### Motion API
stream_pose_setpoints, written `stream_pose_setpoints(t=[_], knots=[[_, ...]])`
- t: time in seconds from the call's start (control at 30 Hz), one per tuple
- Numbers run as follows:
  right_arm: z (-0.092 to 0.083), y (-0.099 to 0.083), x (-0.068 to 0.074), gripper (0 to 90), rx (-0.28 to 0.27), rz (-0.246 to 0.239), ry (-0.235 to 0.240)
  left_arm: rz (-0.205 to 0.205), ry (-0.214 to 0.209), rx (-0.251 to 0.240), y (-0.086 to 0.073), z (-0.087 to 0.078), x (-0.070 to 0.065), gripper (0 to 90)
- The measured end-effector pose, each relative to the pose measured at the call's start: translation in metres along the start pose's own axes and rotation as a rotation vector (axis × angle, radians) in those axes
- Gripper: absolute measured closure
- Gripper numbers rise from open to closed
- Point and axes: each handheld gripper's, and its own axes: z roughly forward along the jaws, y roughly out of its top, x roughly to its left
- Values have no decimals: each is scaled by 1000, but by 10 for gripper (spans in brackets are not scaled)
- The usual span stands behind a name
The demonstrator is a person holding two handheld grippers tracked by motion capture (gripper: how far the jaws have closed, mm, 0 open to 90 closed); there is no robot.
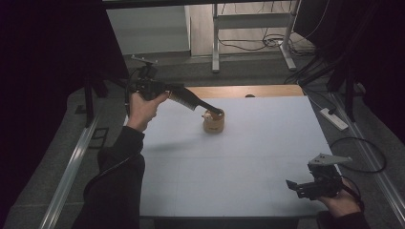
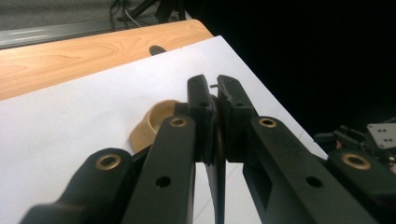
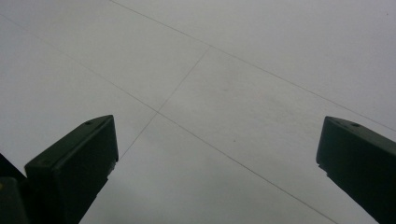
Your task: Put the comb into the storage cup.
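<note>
Left tool [image 1: 213, 110]: held in the person's left hand [image 1: 142, 109] at the far left of the worktop; jaws drawn close together, clamped on a thin dark flat piece.
Left tool, own view [image 2: 215, 93]: the two jaw tips stand nearly parallel with a narrow gap; the thin dark flat piece [image 2: 215, 179] sits between them and hangs down below the jaws. What the piece is cannot be told.
Small tan container [image 1: 213, 122]: directly under the left tool's jaw tips, standing on the worktop. From the left gripper view, its round open rim [image 2: 154, 122] shows just behind and left of the jaws, partly hidden by them.
Contents of container: a pale item shows at its top in the high view; too small to tell.
Right tool [image 1: 292, 186]: held in the person's right hand [image 1: 341, 202] at the near right corner of the worktop, well apart from the left tool and the container.
Right tool, own view [image 3: 217, 154]: jaws spread wide, nothing between them, bare worktop surface beyond.
Worktop [image 1: 248, 162]: white sheet with faint crossing lines; a wooden strip [image 1: 243, 91] borders its far edge, beyond the left tool.
</note>
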Motion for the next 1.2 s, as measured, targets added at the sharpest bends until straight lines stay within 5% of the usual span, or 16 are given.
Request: stream_pose_setpoints(t=[1.2], knots=[[-5,-3,-1,0,-13,6,0,-1,86,40,21,21,12,836]])
